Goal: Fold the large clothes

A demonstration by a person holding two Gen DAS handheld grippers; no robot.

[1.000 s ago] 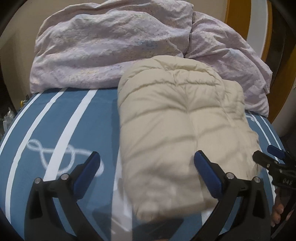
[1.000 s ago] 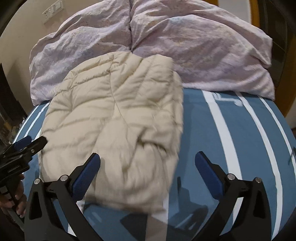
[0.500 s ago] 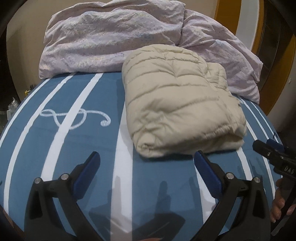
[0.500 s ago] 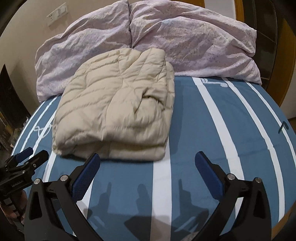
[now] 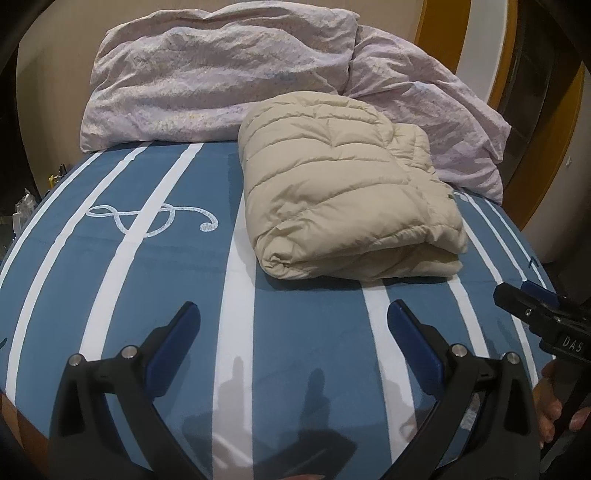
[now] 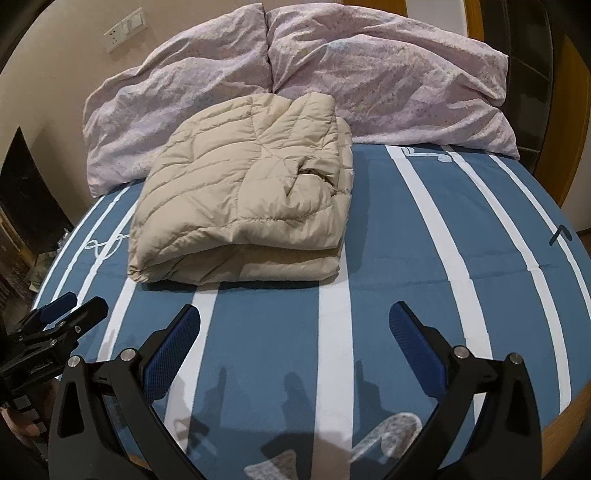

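A beige quilted puffer jacket [image 5: 343, 192] lies folded into a thick bundle on the blue striped bed sheet [image 5: 177, 258], its folded edge toward me. In the right wrist view the same jacket [image 6: 251, 192] sits left of centre. My left gripper [image 5: 293, 321] hangs open over bare sheet, well short of the jacket. My right gripper [image 6: 295, 325] is also open and empty, back from the bundle. The right gripper [image 5: 532, 310] shows at the right edge of the left wrist view, and the left gripper [image 6: 62, 317] at the left edge of the right wrist view.
A crumpled lilac duvet [image 6: 332, 81] is heaped along the head of the bed behind the jacket. A wall with a switch plate [image 6: 123, 27] stands behind, and a wooden frame [image 5: 439, 26] at the right. A hand [image 5: 554, 410] grips the right tool.
Both grippers have pulled back from the jacket toward the foot of the bed. The jacket, which filled the view close up a second ago, now lies still and folded farther away.
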